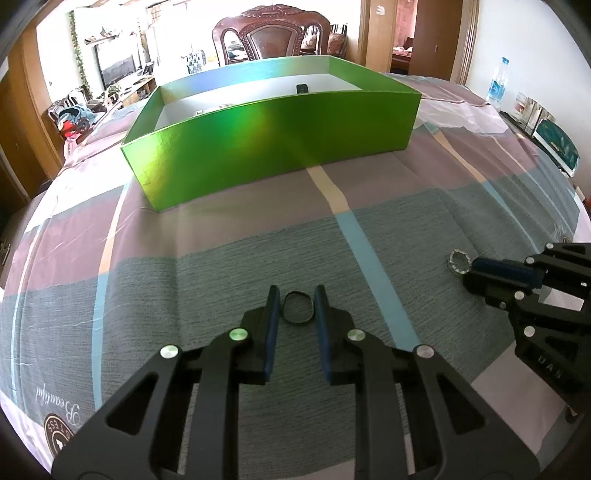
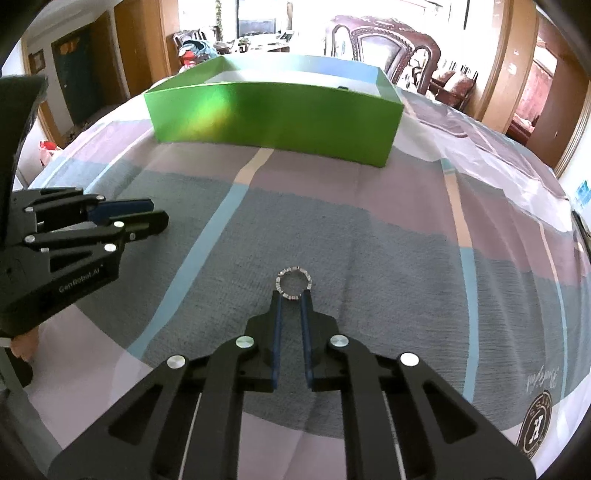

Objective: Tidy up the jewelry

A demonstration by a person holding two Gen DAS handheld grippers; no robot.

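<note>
A thin black ring (image 1: 297, 308) lies flat on the checked cloth between the open fingers of my left gripper (image 1: 295, 295), which rests low over it. A silver studded ring (image 2: 294, 283) lies on the cloth at the tips of my right gripper (image 2: 291, 293), whose fingers stand open around its near edge. The silver ring also shows in the left wrist view (image 1: 459, 263), with the right gripper (image 1: 476, 271) beside it. A green open box (image 1: 280, 133) stands further back on the cloth, with small items inside; it shows in the right wrist view too (image 2: 273, 114).
The checked cloth (image 1: 184, 229) covers a rounded table. A carved wooden chair (image 1: 271, 35) stands behind the box. A water bottle (image 1: 496, 83) and some packages sit at the far right edge.
</note>
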